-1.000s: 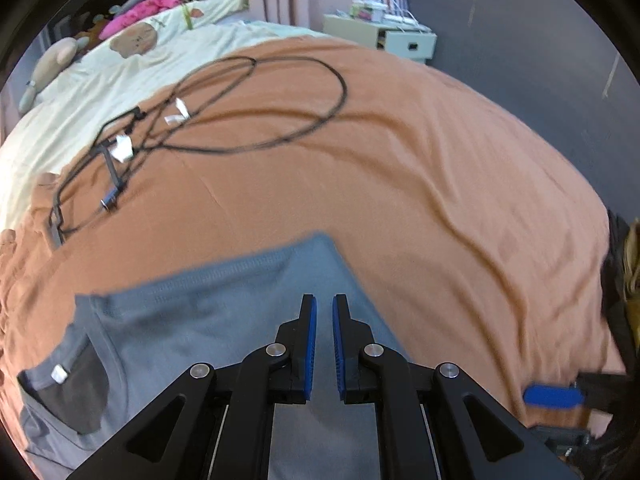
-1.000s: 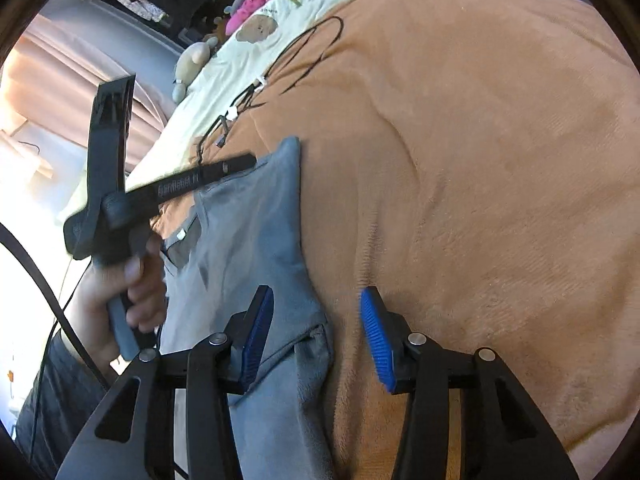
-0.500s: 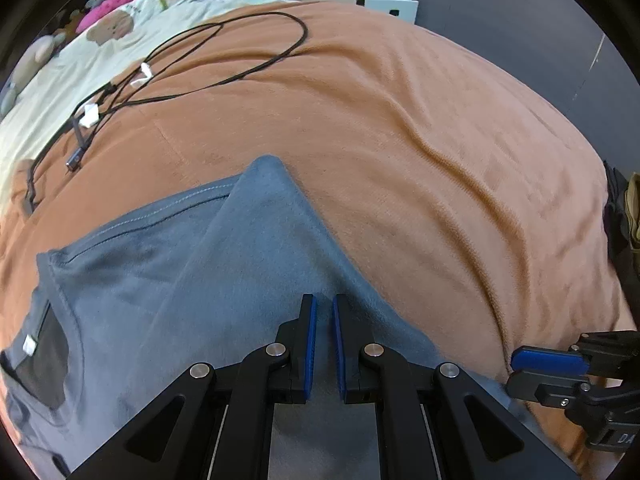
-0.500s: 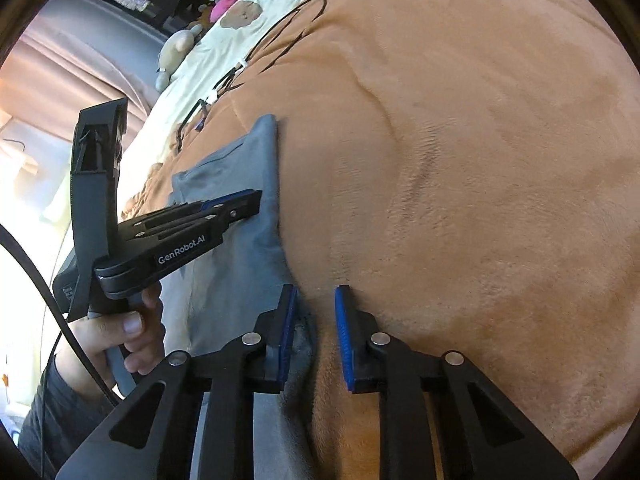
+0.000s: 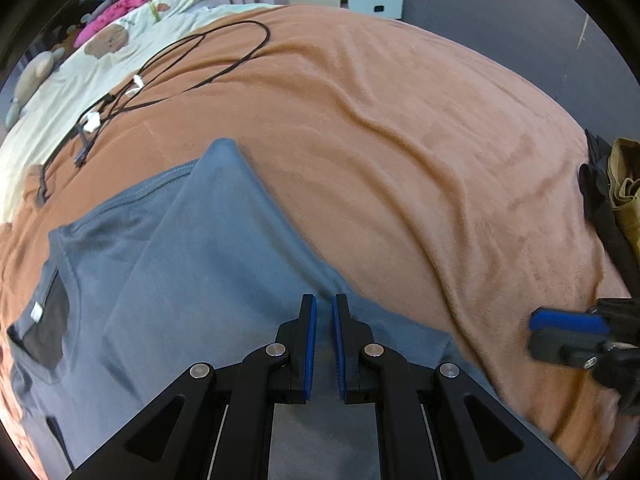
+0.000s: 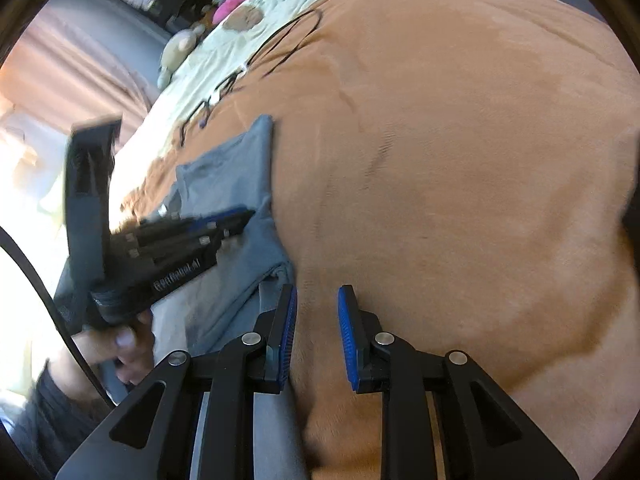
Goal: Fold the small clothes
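Observation:
A grey-blue T-shirt lies on the orange blanket, its right side folded over as a long flap and its collar label at the left. My left gripper hovers over the flap near the lower edge, shut with nothing in it. The right wrist view shows it from the side, held by a hand above the shirt. My right gripper is open just right of the shirt's folded edge, with only blanket between its fingers. Its blue pad shows at the right of the left wrist view.
Black cables loop over the blanket's far left. Beyond are a pale sheet with plush toys and a white nightstand. Dark and tan clothes lie at the bed's right edge.
My right gripper has narrowed from wide open a second ago and has slid right, off the shirt's edge. My left gripper has come down from above to hover low over the folded flap.

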`<state>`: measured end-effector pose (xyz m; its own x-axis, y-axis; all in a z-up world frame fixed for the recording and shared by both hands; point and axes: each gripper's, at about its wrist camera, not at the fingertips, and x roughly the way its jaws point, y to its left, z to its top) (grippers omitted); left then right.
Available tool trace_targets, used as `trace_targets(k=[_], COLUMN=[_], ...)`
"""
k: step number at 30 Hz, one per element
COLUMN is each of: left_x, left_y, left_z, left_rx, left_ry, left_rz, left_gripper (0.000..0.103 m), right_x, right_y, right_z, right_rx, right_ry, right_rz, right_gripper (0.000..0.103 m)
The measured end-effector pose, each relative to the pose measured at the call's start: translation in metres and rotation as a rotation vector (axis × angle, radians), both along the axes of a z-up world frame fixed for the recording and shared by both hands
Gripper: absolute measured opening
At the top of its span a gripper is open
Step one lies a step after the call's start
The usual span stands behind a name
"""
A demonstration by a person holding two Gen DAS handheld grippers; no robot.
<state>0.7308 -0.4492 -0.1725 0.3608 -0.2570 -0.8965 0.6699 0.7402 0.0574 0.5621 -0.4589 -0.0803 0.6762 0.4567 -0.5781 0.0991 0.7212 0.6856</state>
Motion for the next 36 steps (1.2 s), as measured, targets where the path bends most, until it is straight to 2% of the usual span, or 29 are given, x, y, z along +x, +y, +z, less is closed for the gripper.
trace_targets(k=[5,7,9,11,22,25,27,28,29,30,32,34,36], left_x=[-0.015,-0.02,-0.029,-0.039,-0.107,-0.132,-0.146,-0.155,-0.161,-0.167,-0.182,-0.192,-0.204], left_y=[0.01,0.015,0.02,0.024,0.059,0.075,0.086,0.096,0.102,0.11,0.129,0.147,0.171], left_z=[0.003,0.003,0.003,0.003,0.015,0.025,0.03,0.034,0.038,0.042,0.053,0.063,0.075], left_rx=[-0.042,-0.068,-0.076,-0.075,-0.077,-0.097,-0.109,-0.121,-0.126,-0.129,-0.141,-0.153,-0.172], left_ry=[0.003,0.025,0.039,0.047,0.1,0.099,0.106,0.106,0.1,0.086,0.053,0.042,0.031], left_rz=[0.092,0.125,0.142,0.15,0.138,0.139,0.146,0.153,0.162,0.174,0.193,0.213,0.242], left_gripper=[0.009,0.009,0.009,0.009,0.009,0.009,0.017,0.03,0.046,0.053,0.069,0.079,0.086], right_x=[-0.013,-0.021,-0.034,-0.047,-0.104,-0.121,-0.134,-0.141,-0.148,-0.155,-0.171,-0.183,-0.197], right_y=[0.001,0.004,0.005,0.004,0.005,0.01,0.012,0.013,0.014,0.017,0.028,0.041,0.062], right_z=[0.009,0.009,0.007,0.004,0.006,0.008,0.016,0.021,0.026,0.031,0.044,0.056,0.071], right_rx=[0.019,0.027,0.033,0.034,0.064,0.015,-0.037,-0.059,-0.074,-0.089,-0.133,-0.169,-0.232], right_ry=[-0.028,-0.032,-0.043,-0.043,-0.079,-0.079,-0.092,-0.106,-0.118,-0.132,-0.16,-0.184,-0.193], right_rz=[0.0,0.011,0.013,0.004,-0.04,-0.056,-0.077,-0.089,-0.1,-0.109,-0.106,-0.083,-0.044], right_gripper=[0.019,0.022,0.039,0.047,0.047,0.058,0.059,0.059,0.065,0.073,0.081,0.084,0.096])
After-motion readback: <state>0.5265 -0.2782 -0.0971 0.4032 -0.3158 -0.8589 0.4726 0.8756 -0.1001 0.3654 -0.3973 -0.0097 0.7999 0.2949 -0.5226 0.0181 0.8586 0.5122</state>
